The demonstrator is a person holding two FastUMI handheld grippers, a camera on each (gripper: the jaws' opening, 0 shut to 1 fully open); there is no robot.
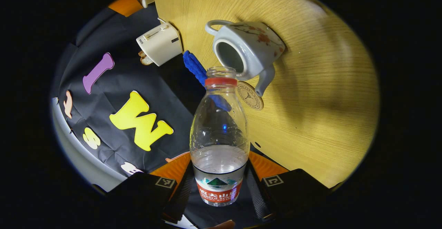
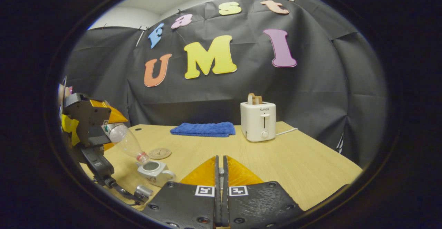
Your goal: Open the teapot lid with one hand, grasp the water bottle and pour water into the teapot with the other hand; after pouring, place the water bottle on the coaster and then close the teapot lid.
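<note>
While left tool (image 1: 219, 187) grips one bottle (image 1: 219, 132) over one teapot (image 1: 247, 51), right tool (image 2: 219, 173) is clenched.

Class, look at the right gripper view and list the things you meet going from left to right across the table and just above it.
Left gripper holding the tilted water bottle → teapot → blue cloth → toaster. The coaster overlaps the teapot's span, so it is left out.
</note>
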